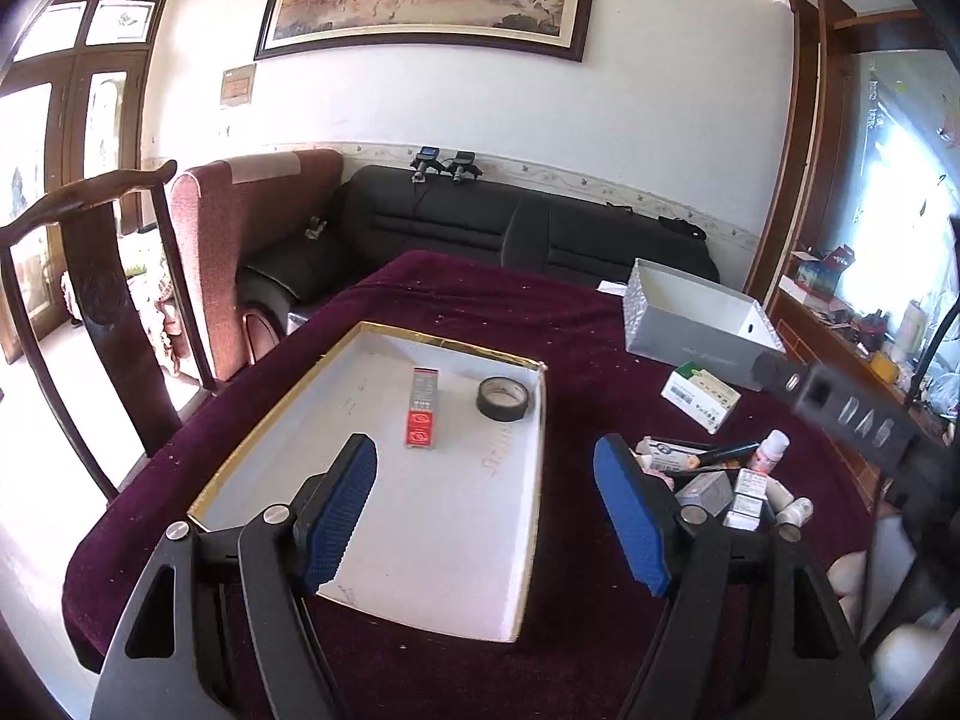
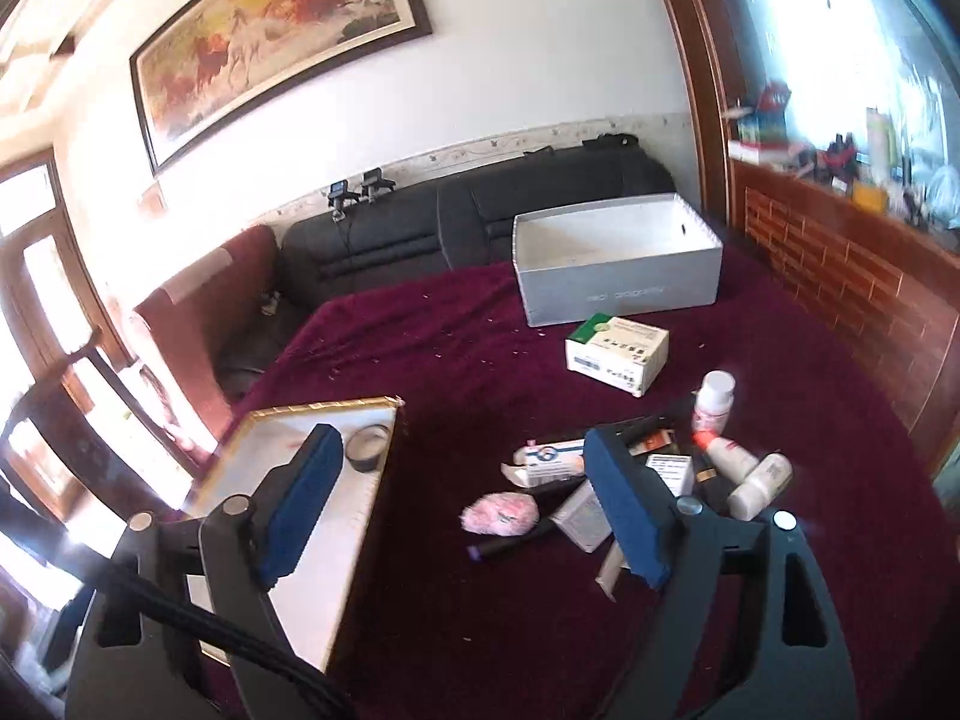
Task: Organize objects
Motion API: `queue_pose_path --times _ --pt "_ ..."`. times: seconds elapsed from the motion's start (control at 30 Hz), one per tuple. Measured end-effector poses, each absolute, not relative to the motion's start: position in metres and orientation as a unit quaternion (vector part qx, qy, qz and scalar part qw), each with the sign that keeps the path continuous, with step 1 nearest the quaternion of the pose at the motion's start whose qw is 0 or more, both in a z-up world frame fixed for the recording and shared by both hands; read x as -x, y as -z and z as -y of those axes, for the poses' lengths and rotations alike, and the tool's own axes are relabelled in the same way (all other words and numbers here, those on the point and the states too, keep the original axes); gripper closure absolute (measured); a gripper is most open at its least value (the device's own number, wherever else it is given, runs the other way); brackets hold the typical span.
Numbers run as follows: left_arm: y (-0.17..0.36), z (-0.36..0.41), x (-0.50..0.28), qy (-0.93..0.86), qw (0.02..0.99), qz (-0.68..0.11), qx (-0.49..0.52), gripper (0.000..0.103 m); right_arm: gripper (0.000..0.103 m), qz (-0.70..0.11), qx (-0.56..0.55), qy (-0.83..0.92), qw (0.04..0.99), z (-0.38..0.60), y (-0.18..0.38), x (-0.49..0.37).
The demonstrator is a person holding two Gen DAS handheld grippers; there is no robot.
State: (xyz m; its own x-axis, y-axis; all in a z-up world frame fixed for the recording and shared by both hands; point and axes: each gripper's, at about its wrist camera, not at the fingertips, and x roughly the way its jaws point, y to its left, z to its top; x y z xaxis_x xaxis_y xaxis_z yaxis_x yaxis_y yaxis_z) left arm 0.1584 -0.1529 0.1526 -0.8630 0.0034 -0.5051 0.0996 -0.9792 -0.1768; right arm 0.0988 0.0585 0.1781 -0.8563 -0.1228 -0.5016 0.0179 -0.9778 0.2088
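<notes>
A white tray with a gold rim [image 1: 282, 414] lies on the dark red tablecloth; in it are a red and grey carton [image 1: 423, 408] and a black tape roll [image 1: 504, 399]. My left gripper [image 1: 483, 444] hangs open over the tray's near half, nothing between its blue pads. To the tray's right is a heap of small things: white bottles [image 2: 759, 483], one upright bottle [image 2: 714, 399], a pink fluffy ball [image 2: 501, 513], a black pen [image 2: 522, 540] and small cartons [image 2: 549, 459]. My right gripper [image 2: 459, 438] stands open above this heap and holds nothing.
An open grey box [image 2: 618, 294] stands at the table's far right, a green and white carton [image 2: 618, 351] just before it. A wooden chair [image 1: 90, 300] is at the left, a black sofa [image 1: 480, 222] behind the table, a cluttered wooden sideboard [image 2: 840, 252] to the right.
</notes>
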Motion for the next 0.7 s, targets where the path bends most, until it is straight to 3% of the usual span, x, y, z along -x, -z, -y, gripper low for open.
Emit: queue_pose_path --times 0.4,0.57,0.7 --pt "-0.154 0.135 -0.17 0.965 0.017 -0.071 -0.253 0.033 0.02 0.116 -0.318 0.941 -0.012 -0.085 -0.128 -0.107" --pt "-0.166 0.157 -0.163 0.976 0.115 -0.003 -0.186 0.033 0.02 0.025 -0.272 0.957 -0.102 -0.056 -0.161 -0.107" --pt "-0.169 0.205 -0.15 0.972 0.15 -0.031 -0.181 0.033 0.02 -0.066 -0.233 0.961 -0.13 -0.003 -0.189 -0.104"
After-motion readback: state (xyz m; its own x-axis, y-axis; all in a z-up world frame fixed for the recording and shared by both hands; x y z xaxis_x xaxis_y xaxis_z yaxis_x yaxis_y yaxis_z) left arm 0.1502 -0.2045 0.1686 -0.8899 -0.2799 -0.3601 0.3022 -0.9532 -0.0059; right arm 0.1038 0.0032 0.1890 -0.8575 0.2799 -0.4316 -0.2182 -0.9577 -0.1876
